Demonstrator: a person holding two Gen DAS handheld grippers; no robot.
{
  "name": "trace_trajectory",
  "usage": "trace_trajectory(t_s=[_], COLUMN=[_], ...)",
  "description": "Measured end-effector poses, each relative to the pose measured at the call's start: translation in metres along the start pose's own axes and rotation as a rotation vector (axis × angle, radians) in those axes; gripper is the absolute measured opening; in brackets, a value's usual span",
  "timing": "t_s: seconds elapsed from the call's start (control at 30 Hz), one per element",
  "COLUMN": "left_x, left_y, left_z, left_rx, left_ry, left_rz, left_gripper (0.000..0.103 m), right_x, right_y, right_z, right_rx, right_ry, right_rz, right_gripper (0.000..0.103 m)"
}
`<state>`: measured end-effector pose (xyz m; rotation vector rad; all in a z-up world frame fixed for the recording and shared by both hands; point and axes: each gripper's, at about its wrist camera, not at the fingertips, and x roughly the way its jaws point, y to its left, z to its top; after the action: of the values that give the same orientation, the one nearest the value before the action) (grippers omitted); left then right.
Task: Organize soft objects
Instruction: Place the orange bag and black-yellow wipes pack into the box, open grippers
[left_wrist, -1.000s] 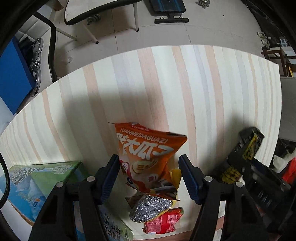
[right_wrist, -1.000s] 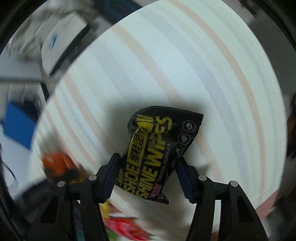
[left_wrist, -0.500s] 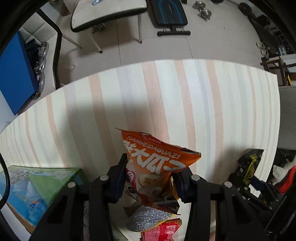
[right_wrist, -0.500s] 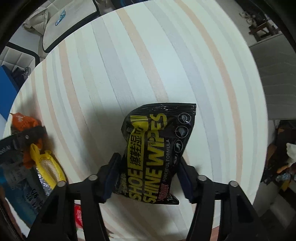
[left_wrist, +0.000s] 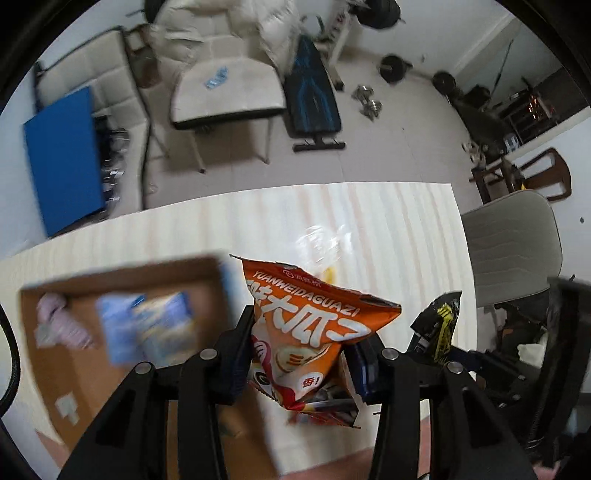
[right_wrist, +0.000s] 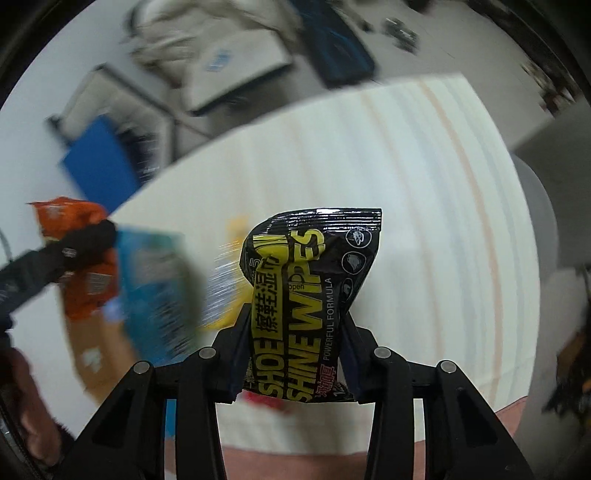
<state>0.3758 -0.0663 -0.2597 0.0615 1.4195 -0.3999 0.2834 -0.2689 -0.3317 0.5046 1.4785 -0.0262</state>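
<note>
A: What are the left tongs (left_wrist: 299, 363) doing?

B: They're clamped on the orange snack bag (left_wrist: 310, 339). It stands up between the pads with its long axis running away from the tongs, sealed top farthest out, clear of the striped table (left_wrist: 388, 221).

A: And the right tongs (right_wrist: 293, 354)?

B: Their jaws have just been closing, and the pads now pinch the waist of the black shoe shine wipes pack (right_wrist: 306, 295). That pack also points lengthwise away from the tongs, its crimped end outermost, and it too looks lifted off the table.

A: Where would these go?

B: I'd guess the open cardboard box (left_wrist: 122, 325). From the left tongs it lies just to the left and below, blurred, with a blue packet (left_wrist: 147, 325) and something pale pink (left_wrist: 59, 325) already inside. From the right tongs it sits farther to the left, past the left tongs.

A: So which hand is nearer?

B: The left, plainly. Its snack bag hangs just beside the box's right wall, so a short move leftward should put it over the opening. The wipes pack has more ground to cross.
</note>
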Motion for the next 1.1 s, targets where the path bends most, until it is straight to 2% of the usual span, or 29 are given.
trace_trajectory(t_s=[0.13,0.27,0.37,0.47,0.57,0.67,0.8,0.97,1.1], left_x=[-0.038,-0.053,-0.048,-0.033,-0.005,0.022,0.05,0.066,0.075], left_y=[0.057,0.126,0.179,0.214,0.241,0.261,0.281,0.282,0.274], left_z=[-0.046,-0.083,-0.104,-0.119,-0.127,-0.131,-0.131,-0.125,-0.122], left_rx=[-0.059,-0.136,-0.21,-0.243,-0.28,-0.313,-0.335,-0.304,-0.26], left_ry=[-0.02,-0.009,0.037,0.091,0.162,0.234,0.303,0.346,0.365], left_rz=[0.033,0.106,0.125,0.154,0.149,0.117,0.086,0.081,0.114], left_gripper=[0.042,0.042,0.042,0.042,0.042,0.042,0.042,0.043,0.044], right_x=[-0.024,-0.021,0.002,0.036,0.058,0.086,0.123,0.155,0.174], right_y=[0.069,0.146,0.199,0.25,0.26,0.282,0.293,0.307,0.31], right_z=[-0.033,-0.059,-0.08,-0.094,-0.111,-0.111,-0.113,-0.115,-0.114], right_rx=[-0.111,-0.219,-0.279,-0.305,-0.324,-0.335,-0.336,-0.35,-0.36], right_ry=[-0.007,0.027,0.07,0.116,0.137,0.165,0.204,0.237,0.252], right_rz=[0.112,0.168,0.182,0.187,0.169,0.14,0.116,0.076,0.029], right_gripper=[0.044,0.044,0.044,0.044,0.044,0.044,0.044,0.044,0.044])
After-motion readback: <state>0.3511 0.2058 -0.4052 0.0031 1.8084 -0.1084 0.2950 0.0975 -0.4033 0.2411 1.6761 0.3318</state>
